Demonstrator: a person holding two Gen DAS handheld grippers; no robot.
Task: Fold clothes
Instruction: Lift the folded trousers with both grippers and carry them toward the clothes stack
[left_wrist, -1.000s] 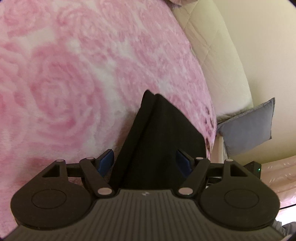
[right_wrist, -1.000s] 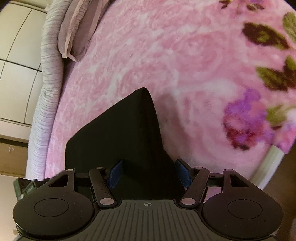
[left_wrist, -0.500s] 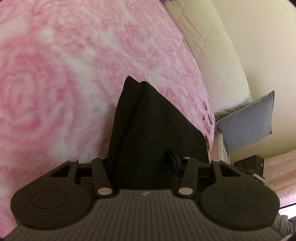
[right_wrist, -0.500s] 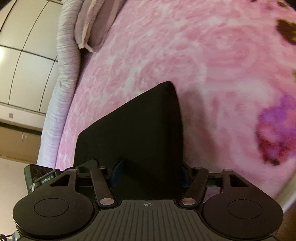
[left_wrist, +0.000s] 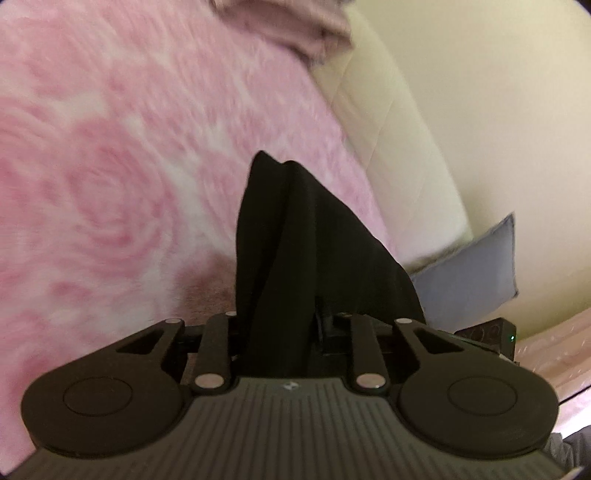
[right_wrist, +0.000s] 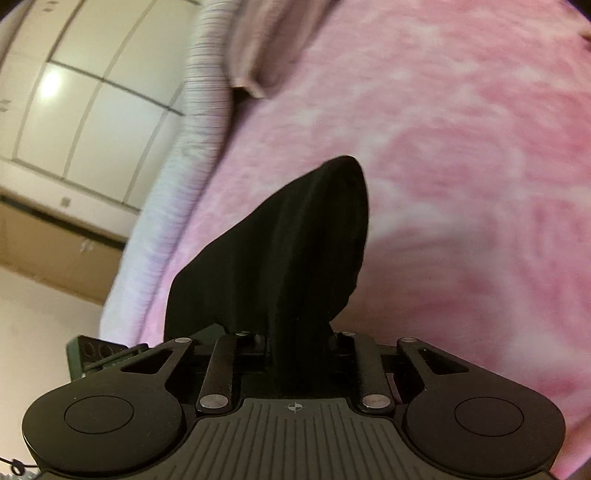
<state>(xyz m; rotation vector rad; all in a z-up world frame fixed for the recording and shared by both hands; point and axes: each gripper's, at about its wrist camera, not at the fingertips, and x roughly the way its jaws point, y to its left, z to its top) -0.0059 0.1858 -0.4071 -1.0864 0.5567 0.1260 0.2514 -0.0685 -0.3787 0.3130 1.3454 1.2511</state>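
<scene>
both tongs are closing on one black garment (left_wrist: 317, 258): left tongs (left_wrist: 284, 332) and right tongs (right_wrist: 295, 343) each have a bunched corner between the jaws. the garment's long axis seems to span the two grips, draping forward and away over the pink rose blanket (left_wrist: 110, 184) on the bed. two tongs, one garment.

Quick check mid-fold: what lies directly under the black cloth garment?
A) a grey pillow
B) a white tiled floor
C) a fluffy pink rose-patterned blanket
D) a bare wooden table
C: the black cloth garment rises over the fluffy pink rose-patterned blanket, and the right wrist view shows the same.
</scene>
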